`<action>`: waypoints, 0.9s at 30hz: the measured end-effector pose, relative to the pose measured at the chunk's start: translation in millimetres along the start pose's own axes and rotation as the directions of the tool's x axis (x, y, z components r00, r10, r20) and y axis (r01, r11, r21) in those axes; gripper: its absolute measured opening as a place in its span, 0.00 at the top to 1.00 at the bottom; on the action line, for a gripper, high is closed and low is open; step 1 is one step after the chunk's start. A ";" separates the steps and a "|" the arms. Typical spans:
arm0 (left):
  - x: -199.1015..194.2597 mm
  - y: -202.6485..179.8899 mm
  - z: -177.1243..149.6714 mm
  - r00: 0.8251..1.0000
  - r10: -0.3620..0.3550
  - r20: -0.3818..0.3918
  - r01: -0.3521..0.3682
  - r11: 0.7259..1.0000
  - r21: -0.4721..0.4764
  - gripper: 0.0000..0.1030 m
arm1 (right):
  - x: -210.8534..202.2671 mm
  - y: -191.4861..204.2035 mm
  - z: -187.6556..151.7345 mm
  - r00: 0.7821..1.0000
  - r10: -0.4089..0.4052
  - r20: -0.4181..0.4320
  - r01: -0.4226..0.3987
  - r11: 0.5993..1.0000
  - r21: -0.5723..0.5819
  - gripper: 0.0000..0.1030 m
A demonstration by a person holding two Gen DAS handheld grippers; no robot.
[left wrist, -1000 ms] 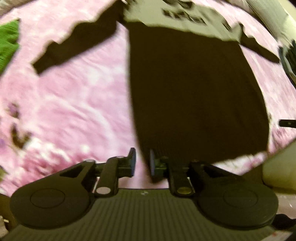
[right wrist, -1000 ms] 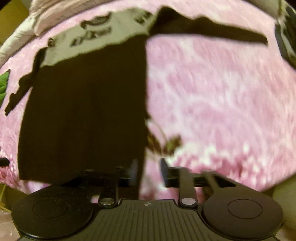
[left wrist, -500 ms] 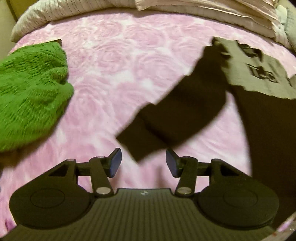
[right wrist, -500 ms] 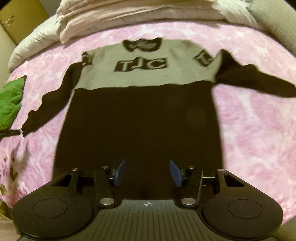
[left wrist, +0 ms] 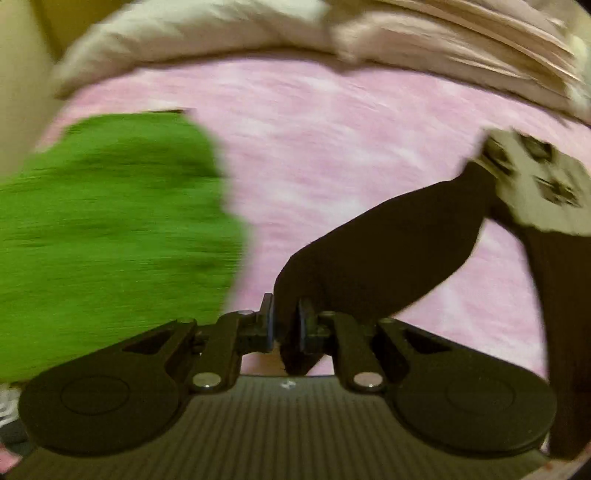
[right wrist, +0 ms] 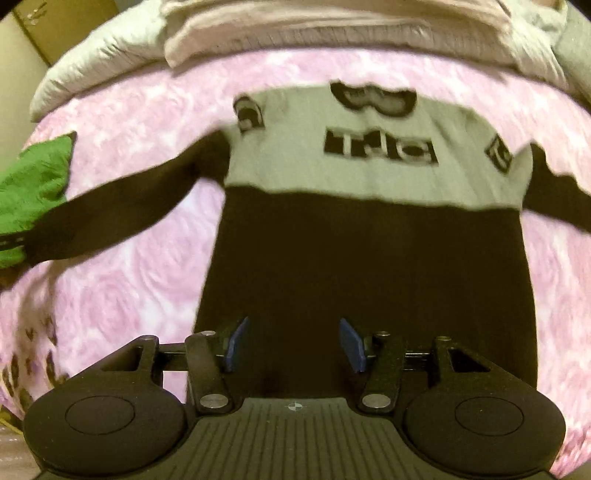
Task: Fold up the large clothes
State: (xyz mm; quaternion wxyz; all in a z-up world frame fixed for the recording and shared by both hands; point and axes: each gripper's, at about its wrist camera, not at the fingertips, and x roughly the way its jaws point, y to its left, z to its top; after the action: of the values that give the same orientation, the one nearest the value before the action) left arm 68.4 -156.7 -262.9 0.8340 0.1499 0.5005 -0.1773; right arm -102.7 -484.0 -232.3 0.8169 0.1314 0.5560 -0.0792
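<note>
A large sweater (right wrist: 351, 258), black with a grey chest panel and black letters, lies spread flat on the pink bedspread (right wrist: 129, 122), both sleeves stretched out sideways. In the left wrist view my left gripper (left wrist: 286, 317) is closing on the cuff end of the black left sleeve (left wrist: 388, 251); the cloth sits pinched between the pads. My right gripper (right wrist: 293, 343) hovers open over the lower black body of the sweater, with nothing between its fingers.
A green knitted garment (left wrist: 110, 240) lies on the bed left of the sleeve, also at the left edge of the right wrist view (right wrist: 33, 184). Pale folded bedding and pillows (right wrist: 332, 29) are piled along the far side of the bed.
My left gripper has moved left from the sweater's hem to the sleeve end and shut on the cuff. My right gripper has shifted over the middle of the body and opened wider.
</note>
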 end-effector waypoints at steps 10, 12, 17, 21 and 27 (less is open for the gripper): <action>2.7 16.4 -10.6 0.990 0.113 -0.089 -0.119 0.991 -0.058 0.82 | -19.3 -24.7 0.6 0.998 -0.052 0.026 0.050 0.996 0.069 0.49; -1.6 10.1 -6.6 0.991 0.104 -0.080 -0.110 0.991 -0.076 0.79 | -27.6 -34.1 -4.3 0.997 -0.072 0.035 0.069 0.993 0.095 0.49; -9.4 -26.0 11.5 0.997 0.057 -0.052 -0.057 0.998 -0.003 0.79 | -49.3 -75.3 -12.6 0.989 -0.138 0.060 0.125 0.974 0.189 0.49; -22.8 -88.3 32.5 1.000 -0.009 -0.021 0.010 0.999 0.045 0.76 | -66.0 -132.9 -17.4 0.976 -0.201 0.082 0.173 0.948 0.268 0.48; -33.3 -215.2 59.5 0.996 -0.087 -0.008 0.087 0.990 0.112 0.71 | -78.5 -260.7 -33.3 0.951 -0.281 0.126 0.217 0.901 0.376 0.48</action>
State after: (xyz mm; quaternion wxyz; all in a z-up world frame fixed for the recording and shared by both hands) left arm 4.5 -369.3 -222.0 0.8150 0.1748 0.4970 -0.2413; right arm -233.1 -723.6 -203.9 0.8084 0.1977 0.4698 -0.2945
